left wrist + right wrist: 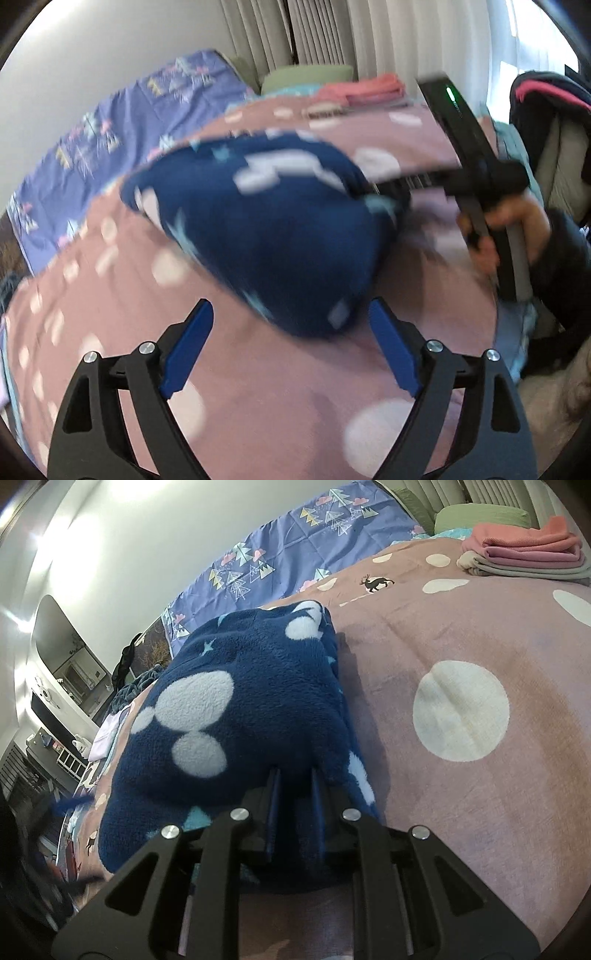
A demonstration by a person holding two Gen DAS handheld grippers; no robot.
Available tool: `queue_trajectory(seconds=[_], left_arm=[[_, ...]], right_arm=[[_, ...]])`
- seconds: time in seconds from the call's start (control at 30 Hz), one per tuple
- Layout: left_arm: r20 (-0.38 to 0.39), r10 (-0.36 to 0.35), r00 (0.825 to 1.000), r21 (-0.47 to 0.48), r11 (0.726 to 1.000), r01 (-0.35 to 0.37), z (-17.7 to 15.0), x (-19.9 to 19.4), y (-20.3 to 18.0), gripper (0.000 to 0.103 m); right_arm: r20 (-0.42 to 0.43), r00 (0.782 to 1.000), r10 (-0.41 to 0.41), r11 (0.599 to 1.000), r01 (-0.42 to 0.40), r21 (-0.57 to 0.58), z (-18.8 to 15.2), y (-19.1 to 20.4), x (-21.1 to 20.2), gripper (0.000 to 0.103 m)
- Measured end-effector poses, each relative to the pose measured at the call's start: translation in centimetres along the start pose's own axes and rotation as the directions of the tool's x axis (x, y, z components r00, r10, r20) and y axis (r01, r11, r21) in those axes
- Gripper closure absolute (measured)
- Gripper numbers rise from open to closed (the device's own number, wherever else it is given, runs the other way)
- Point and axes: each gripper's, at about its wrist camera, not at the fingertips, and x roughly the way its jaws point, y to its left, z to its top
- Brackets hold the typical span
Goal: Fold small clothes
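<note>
A navy fleece garment (266,221) with white blobs and pale stars lies bunched on the pink dotted bedspread (122,295). My left gripper (291,336) is open and empty, its blue pads on either side of the garment's near edge. My right gripper (295,775) is shut on the navy fleece garment (240,716), pinching its near edge; the fabric hides the fingertips. The right gripper also shows in the left wrist view (384,184), at the garment's far right edge. The left wrist view is motion-blurred.
A stack of folded pink and grey clothes (524,550) sits at the far end of the bedspread (480,805), by a green pillow (480,517). A purple sheet with tree prints (295,557) lies along the wall. A chair with dark clothing (554,122) stands on the right.
</note>
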Motion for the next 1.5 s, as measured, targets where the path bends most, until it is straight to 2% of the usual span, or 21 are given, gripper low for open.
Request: queue_trajectory(seconds=[0.07,0.13,0.23,0.33,0.4,0.47,0.5,0.53,0.67,0.73,0.83,0.9,0.93,0.97,1.0,1.1,1.17,1.23,1.3,1.4,1.5], left_arm=[[-0.003,-0.002,1.0,-0.028,1.0,0.001,-0.3,1.0,-0.6,0.017],[0.008,0.051,0.999,-0.044,0.998,-0.051,0.2,2.4,-1.2,0.017],[0.046,0.179,0.983,-0.059,0.983,-0.176,1.5,4.5,-1.6,0.017],[0.046,0.301,0.952,-0.096,0.95,-0.296,2.8,6.3,-1.5,0.017],[0.028,0.387,0.922,-0.03,0.922,-0.387,3.0,7.9,-1.8,0.015],[0.018,0.428,0.904,0.021,0.904,-0.428,2.0,8.2,-1.5,0.015],[0.007,0.437,0.899,0.007,0.899,-0.437,1.3,7.9,-0.8,0.016],[-0.008,0.438,0.899,-0.012,0.899,-0.438,0.6,7.5,0.0,0.015],[-0.045,0.402,0.915,-0.081,0.911,-0.404,-1.6,5.9,1.9,0.016],[-0.043,0.402,0.915,-0.084,0.911,-0.404,-1.3,5.9,1.7,0.016],[-0.05,0.331,0.942,-0.108,0.936,-0.335,-0.8,5.7,1.9,0.023],[-0.06,0.186,0.981,-0.174,0.966,-0.194,-0.9,4.6,2.2,0.033],[-0.055,0.102,0.993,-0.203,0.973,-0.111,-1.1,3.9,2.3,0.046],[-0.045,-0.011,0.999,-0.228,0.974,0.001,-1.1,2.9,2.6,0.057],[-0.045,-0.065,0.997,-0.232,0.971,0.053,-1.1,2.3,2.8,0.067],[-0.019,-0.138,0.99,-0.162,0.978,0.134,0.0,-0.7,2.8,0.082],[0.042,-0.12,0.992,-0.116,0.986,0.124,1.2,-2.8,3.1,0.082],[0.08,-0.06,0.995,-0.098,0.993,0.068,2.4,-3.5,3.2,0.082],[0.1,0.021,0.995,-0.097,0.995,-0.011,3.7,-2.5,4.2,0.082],[0.108,0.012,0.994,-0.143,0.99,0.003,5.5,0.2,6.1,0.082],[0.108,0.054,0.993,-0.147,0.988,-0.038,7.1,3.6,7.5,0.081]], right_arm=[[0.003,1.0,-0.004,1.0,0.004,-0.001,0.0,0.2,-0.1,0.088],[0.004,1.0,-0.01,1.0,0.01,-0.003,-0.1,0.4,-0.1,0.088],[0.007,1.0,-0.022,1.0,0.022,-0.011,-0.3,0.5,-0.3,0.088],[0.01,0.999,-0.04,0.999,0.04,-0.028,-0.4,0.9,-0.2,0.088],[0.012,0.999,-0.05,0.998,0.05,-0.029,-0.6,0.8,-0.2,0.088],[0.017,0.998,-0.067,0.998,0.067,-0.016,-0.6,0.8,-0.3,0.09],[0.023,0.996,-0.089,0.996,0.089,-0.009,-0.7,0.8,-0.3,0.097],[0.028,0.993,-0.112,0.994,0.112,-0.005,-0.7,0.7,-0.3,0.103],[0.004,0.997,-0.076,0.997,0.076,0.031,-0.6,-0.3,0.1,0.103],[0.002,0.995,-0.102,0.995,0.102,0.0,-0.5,0.1,0.2,0.103],[0.003,0.994,-0.11,0.994,0.11,-0.013,-0.5,0.3,0.2,0.103],[0.003,0.994,-0.111,0.994,0.112,-0.014,-0.5,0.3,0.2,0.103],[0.004,0.993,-0.117,0.993,0.117,-0.016,-0.6,0.4,0.2,0.103],[0.005,0.992,-0.123,0.992,0.123,-0.021,-0.6,0.4,0.2,0.103],[0.006,0.991,-0.132,0.991,0.133,-0.031,-0.7,0.7,0.3,0.103],[0.01,0.985,-0.171,0.983,0.172,-0.07,-0.8,1.5,0.4,0.103],[0.009,0.982,-0.19,0.978,0.19,-0.09,-0.8,1.9,0.5,0.103],[0.011,0.979,-0.203,0.974,0.203,-0.099,-0.9,2.1,0.6,0.103],[0.013,0.976,-0.216,0.97,0.216,-0.112,-1.0,2.3,0.7,0.103],[0.013,0.973,-0.231,0.965,0.231,-0.127,-1.1,2.6,0.7,0.103],[0.012,0.972,-0.233,0.964,0.232,-0.129,-1.0,2.6,0.7,0.103]])
